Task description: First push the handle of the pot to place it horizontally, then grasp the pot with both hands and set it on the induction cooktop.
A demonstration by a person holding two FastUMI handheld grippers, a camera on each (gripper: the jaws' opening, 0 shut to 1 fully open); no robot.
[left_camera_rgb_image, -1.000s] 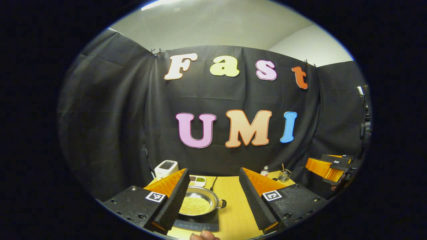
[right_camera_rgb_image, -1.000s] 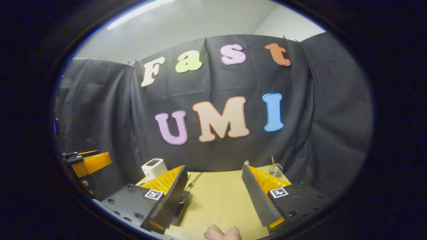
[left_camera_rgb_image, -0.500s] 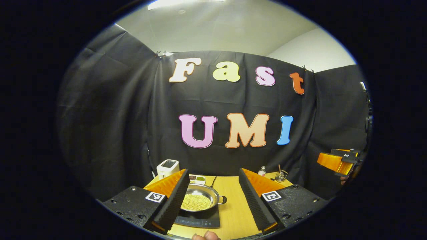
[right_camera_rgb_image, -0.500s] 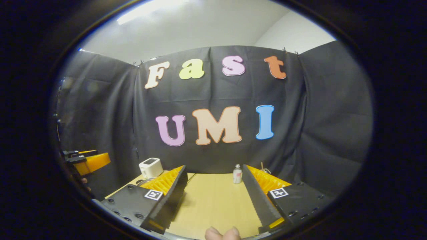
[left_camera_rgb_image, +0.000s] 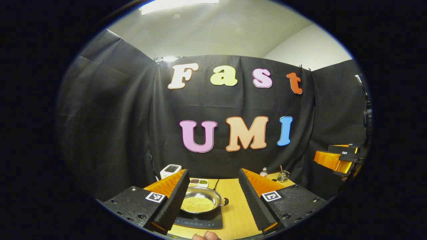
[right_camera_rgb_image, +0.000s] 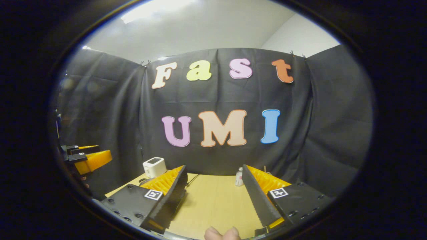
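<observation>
Left gripper view: left claw (left_camera_rgb_image: 213, 200) spread wide, gripping nothing, raised above the near counter (left_camera_rgb_image: 235, 213) edge. Pot (left_camera_rgb_image: 200, 201) with yellow grains sits on the induction cooktop (left_camera_rgb_image: 200, 221), showing between the fingers, partly behind the left finger; one small side handle points right. Bare wood to the right of cooktop. White device (left_camera_rgb_image: 170, 170), sectioned tray (left_camera_rgb_image: 198, 182), small bottle (left_camera_rgb_image: 264, 171), glass (left_camera_rgb_image: 283, 176) line the far edge. Right claw (left_camera_rgb_image: 337, 160) hangs off to the right, well clear of the counter

Right gripper view: right claw (right_camera_rgb_image: 213, 200) wide apart, empty, over bare counter (right_camera_rgb_image: 213, 203); white device (right_camera_rgb_image: 154, 166) and bottle (right_camera_rgb_image: 239, 176) by the far edge; left claw (right_camera_rgb_image: 88, 159) at far left
</observation>
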